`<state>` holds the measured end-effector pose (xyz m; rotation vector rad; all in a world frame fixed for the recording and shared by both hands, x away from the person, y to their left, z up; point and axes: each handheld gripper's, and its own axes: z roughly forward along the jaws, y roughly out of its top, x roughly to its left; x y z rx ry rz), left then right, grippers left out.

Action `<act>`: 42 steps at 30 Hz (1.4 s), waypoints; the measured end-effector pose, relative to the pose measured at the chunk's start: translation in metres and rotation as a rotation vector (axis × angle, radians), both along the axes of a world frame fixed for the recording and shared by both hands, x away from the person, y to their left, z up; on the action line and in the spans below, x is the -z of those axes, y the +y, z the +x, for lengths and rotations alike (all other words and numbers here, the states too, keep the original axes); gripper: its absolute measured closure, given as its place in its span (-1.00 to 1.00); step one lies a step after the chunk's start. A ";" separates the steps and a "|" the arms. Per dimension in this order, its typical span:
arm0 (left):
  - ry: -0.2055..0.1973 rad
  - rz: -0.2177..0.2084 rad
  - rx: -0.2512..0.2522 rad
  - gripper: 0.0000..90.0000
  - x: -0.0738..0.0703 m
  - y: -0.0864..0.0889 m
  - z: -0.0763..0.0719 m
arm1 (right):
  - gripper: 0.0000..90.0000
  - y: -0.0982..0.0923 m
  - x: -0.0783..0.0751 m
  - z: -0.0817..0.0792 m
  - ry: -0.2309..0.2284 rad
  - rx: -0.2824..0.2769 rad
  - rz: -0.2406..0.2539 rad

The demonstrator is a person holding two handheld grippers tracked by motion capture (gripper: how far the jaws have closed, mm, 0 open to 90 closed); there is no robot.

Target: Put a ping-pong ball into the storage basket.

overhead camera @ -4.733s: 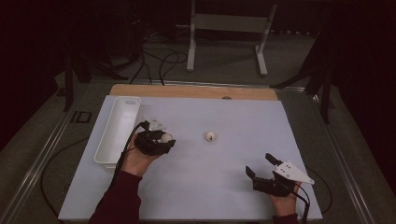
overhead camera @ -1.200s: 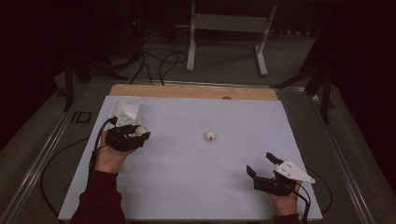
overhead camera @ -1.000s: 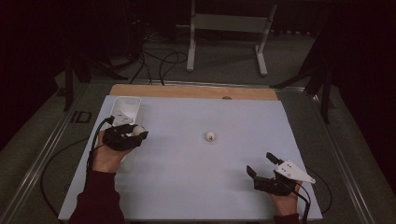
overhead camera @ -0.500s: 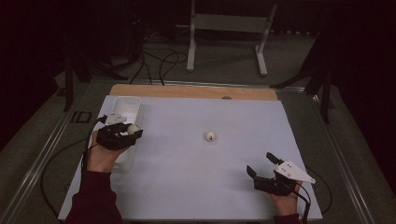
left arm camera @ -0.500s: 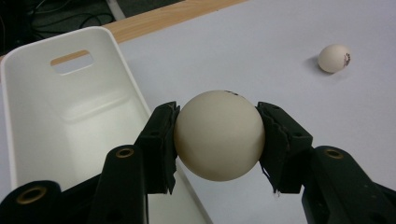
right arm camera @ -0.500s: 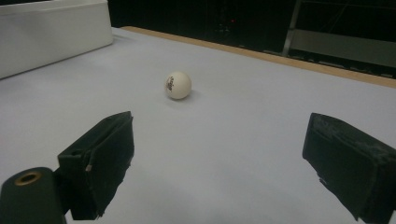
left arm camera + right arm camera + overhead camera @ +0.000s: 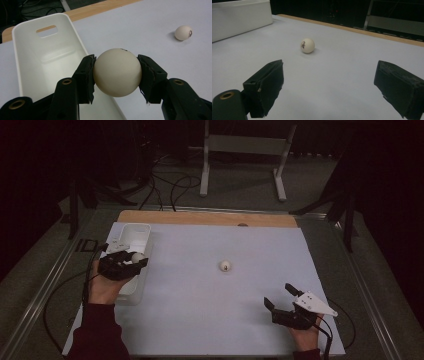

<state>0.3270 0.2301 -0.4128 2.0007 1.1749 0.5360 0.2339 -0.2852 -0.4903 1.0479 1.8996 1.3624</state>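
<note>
Along the left edge of the table point(image 7: 210, 320), a white tray point(image 7: 134, 233) lies with its long axis running from the near side toward the far edge. The left gripper point(image 7: 131, 263) hangs over the tray's near half, its jaws clamped on a cream ball point(image 7: 117, 72), one pad on each side of it. From the left gripper view the ball sits above the tray's right-hand wall, with the open trough lying to the left and beyond, toward the handle slot at the far end. So the coming move seems to turn on that small offset: the ball probably needs to shift slightly toward the left edge of the table before the jaws let go, or it may land on the rim and roll out.

Further right, near the middle of the table, a second ball point(image 7: 225, 266) rests alone, well apart from both hands. Toward the near right corner, the right gripper point(image 7: 280, 296) rests low with its jaws wide apart and nothing between them, pointing toward that ball. It looks the nearer hand for it.
</note>
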 end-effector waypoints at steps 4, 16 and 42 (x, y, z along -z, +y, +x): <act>0.000 -0.003 -0.007 0.14 -0.001 0.003 0.000 | -0.81 0.000 0.000 0.000 0.000 0.000 0.001; -0.004 -0.011 -0.029 0.14 -0.003 0.013 -0.002 | -0.81 0.000 0.000 0.000 0.000 0.000 0.001; 0.000 -0.010 -0.060 0.14 -0.002 0.026 -0.003 | -0.81 -0.001 0.000 0.000 0.000 0.004 0.002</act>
